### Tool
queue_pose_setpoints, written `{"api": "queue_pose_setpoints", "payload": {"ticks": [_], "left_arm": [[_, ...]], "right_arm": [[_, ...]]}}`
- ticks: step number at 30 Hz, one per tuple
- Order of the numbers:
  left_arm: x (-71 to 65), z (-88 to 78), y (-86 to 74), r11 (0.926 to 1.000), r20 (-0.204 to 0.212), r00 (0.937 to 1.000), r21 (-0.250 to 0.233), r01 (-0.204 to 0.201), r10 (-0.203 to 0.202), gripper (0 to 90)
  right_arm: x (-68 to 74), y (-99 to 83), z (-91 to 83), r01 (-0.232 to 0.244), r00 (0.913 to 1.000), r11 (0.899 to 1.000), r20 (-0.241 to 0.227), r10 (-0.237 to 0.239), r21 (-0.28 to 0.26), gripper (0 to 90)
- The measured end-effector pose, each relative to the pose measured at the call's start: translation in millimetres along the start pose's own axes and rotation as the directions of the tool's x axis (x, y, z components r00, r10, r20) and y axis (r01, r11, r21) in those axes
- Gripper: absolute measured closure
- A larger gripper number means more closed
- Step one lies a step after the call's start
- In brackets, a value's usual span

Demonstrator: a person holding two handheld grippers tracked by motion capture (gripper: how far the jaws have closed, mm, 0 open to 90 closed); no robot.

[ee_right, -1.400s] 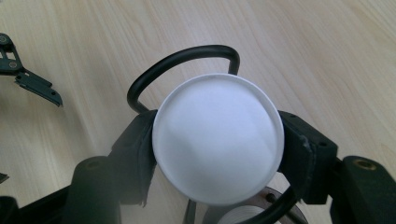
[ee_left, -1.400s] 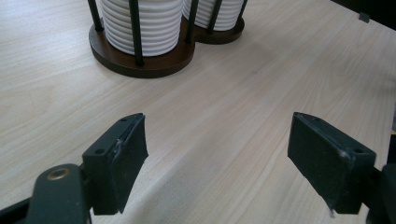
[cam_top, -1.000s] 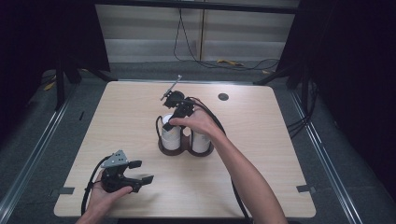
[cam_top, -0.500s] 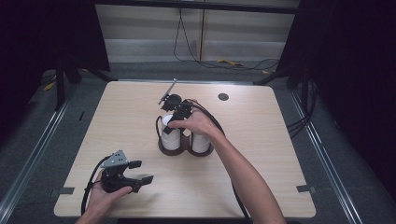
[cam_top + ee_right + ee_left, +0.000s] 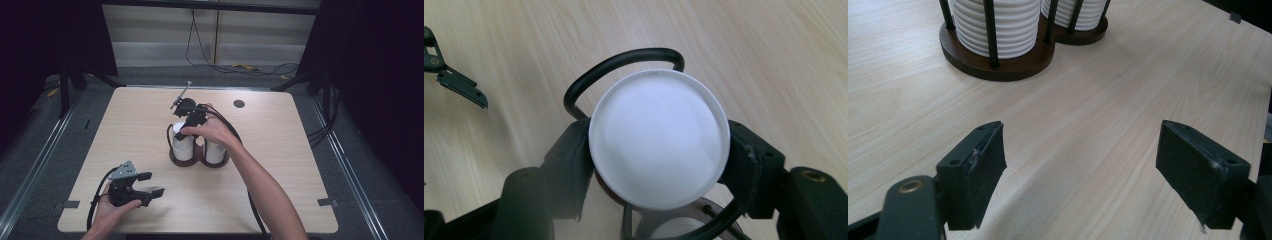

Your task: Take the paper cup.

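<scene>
A brown double base (image 5: 200, 159) with black wire rails holds two white ribbed stacks, left (image 5: 182, 147) and right (image 5: 215, 152). My right gripper (image 5: 182, 130) reaches down over the left stack. In the right gripper view its jaws (image 5: 659, 160) have just been closing and now press on both sides of the stack's round white top (image 5: 659, 135), inside the black wire loop (image 5: 624, 62). My left gripper (image 5: 152, 184) rests low near the table's front left, open, with bare wood between its jaws (image 5: 1083, 175). Both stacks (image 5: 998, 25) stand ahead of it.
The light wooden table (image 5: 300, 150) has a small black round insert (image 5: 239, 103) at the back right. Tape marks sit at the front corners (image 5: 327, 202). Cables lie on the floor beyond the far edge (image 5: 250, 67). The right forearm crosses the table's front right.
The right gripper has tilted very slightly over the left stack. The left gripper has kept still.
</scene>
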State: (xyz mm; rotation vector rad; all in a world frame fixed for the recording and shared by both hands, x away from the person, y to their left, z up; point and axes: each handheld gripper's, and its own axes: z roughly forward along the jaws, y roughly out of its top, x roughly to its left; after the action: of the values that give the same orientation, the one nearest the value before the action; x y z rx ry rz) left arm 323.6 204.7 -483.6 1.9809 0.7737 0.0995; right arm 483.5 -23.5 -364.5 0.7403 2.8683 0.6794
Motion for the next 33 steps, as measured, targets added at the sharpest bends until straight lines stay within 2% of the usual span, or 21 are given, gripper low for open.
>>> {"api": "queue_pose_setpoints", "payload": {"ticks": [24,33], "left_arm": [[0.2,0.2,0.0,1.0000,0.001,1.0000,0.007,-0.002,0.002,19.7],[-0.2,0.7,-0.1,1.0000,0.003,1.0000,0.009,0.001,-0.001,19.7]], "right_arm": [[-0.6,-3.1,-10.7,-0.019,0.9998,0.999,-0.009,0.019,-0.043,35.2],[-2.3,-5.7,-20.2,-0.025,0.9996,0.997,-0.018,0.023,-0.072,36.7]]}}
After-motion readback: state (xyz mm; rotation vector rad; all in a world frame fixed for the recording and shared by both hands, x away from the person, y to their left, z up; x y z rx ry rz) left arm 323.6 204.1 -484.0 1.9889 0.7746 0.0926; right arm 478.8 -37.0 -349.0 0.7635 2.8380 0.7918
